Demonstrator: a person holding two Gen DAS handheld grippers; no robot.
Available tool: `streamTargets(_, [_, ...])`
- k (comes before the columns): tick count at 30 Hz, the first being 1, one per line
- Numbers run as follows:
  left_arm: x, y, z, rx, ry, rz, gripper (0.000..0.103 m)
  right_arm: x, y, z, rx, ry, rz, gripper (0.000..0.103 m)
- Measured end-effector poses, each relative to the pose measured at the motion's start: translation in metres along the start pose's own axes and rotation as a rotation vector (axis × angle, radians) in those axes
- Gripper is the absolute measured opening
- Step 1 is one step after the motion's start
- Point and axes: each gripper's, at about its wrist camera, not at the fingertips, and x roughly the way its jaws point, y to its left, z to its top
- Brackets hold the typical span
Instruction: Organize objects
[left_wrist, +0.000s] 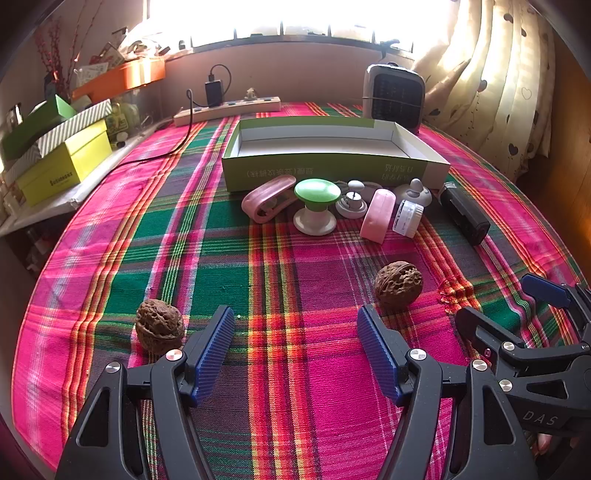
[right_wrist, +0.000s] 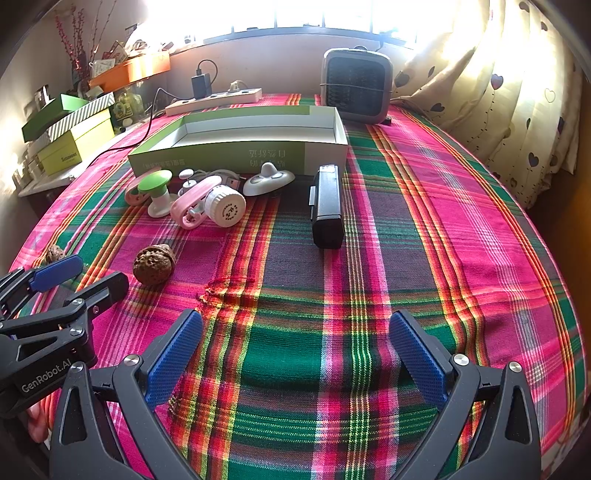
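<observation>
Left wrist view, left to right. Upper left: stacked boxes (left_wrist: 62, 162) on a side shelf, yellow 1 at the bottom. Lower left: a walnut (left_wrist: 159, 325) on the plaid cloth (left_wrist: 295, 266), just beside the left finger's outer edge. Bottom center: left gripper (left_wrist: 295, 332), fingers spread wide w/ nothing between them, only cloth. Center, upper half: an open green-and-white box (left_wrist: 332, 166), inside looks bare. In front of it, a row of small items near or touching each other: pink clip (left_wrist: 267, 197), green-topped knob (left_wrist: 317, 206), small white gadget (left_wrist: 352, 205), pink bar (left_wrist: 378, 216), white jar (left_wrist: 408, 218) on its side, white dome piece (left_wrist: 413, 192). Right of those, a black rectangular device (left_wrist: 463, 214). Center right: 2nd walnut (left_wrist: 398, 285), just past the right fingertip, apart from it. Upper center: power strip (left_wrist: 227, 109) w/ charger plugged in. Upper right: small heater (left_wrist: 395, 96) and curtain (left_wrist: 491, 74). Far right edge: right gripper (left_wrist: 502, 306), seen from the side.

Right wrist view, left to right. Left edge: left gripper (right_wrist: 85, 277) from the side, spread apart. Just right of it, a walnut (right_wrist: 154, 264). Upper left: the item row in front of the box (right_wrist: 240, 155). Center: black device (right_wrist: 327, 206) lying lengthwise. Bottom center: right gripper (right_wrist: 295, 325), fingers wide apart, holding nothing, over bare cloth (right_wrist: 406, 240). Right: curtain (right_wrist: 517, 92).
</observation>
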Motion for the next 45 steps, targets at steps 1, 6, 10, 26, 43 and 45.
streamTargets(1, [0.000, 0.000, 0.000, 0.000, -0.001, 0.000, 0.069, 0.000, 0.000, -0.001, 0.000, 0.000, 0.000, 0.101])
streamTargets(6, [0.001, 0.002, 0.000, 0.004, -0.002, -0.004, 0.069, -0.002, 0.000, -0.004, -0.002, 0.003, 0.001, 0.101])
streamTargets(10, [0.001, 0.002, 0.000, 0.008, -0.006, -0.008, 0.069, 0.002, 0.001, 0.002, -0.004, 0.007, 0.005, 0.101])
streamTargets(26, [-0.019, 0.022, -0.001, 0.052, -0.043, 0.020, 0.068, 0.004, -0.013, 0.008, -0.037, 0.038, 0.029, 0.100])
streamTargets(43, [-0.033, 0.071, -0.008, -0.028, -0.046, 0.046, 0.068, 0.026, -0.034, 0.037, -0.018, 0.087, 0.013, 0.095])
streamTargets(45, [-0.032, 0.078, -0.010, -0.055, -0.048, 0.046, 0.068, 0.027, -0.033, 0.038, -0.020, 0.086, 0.014, 0.095])
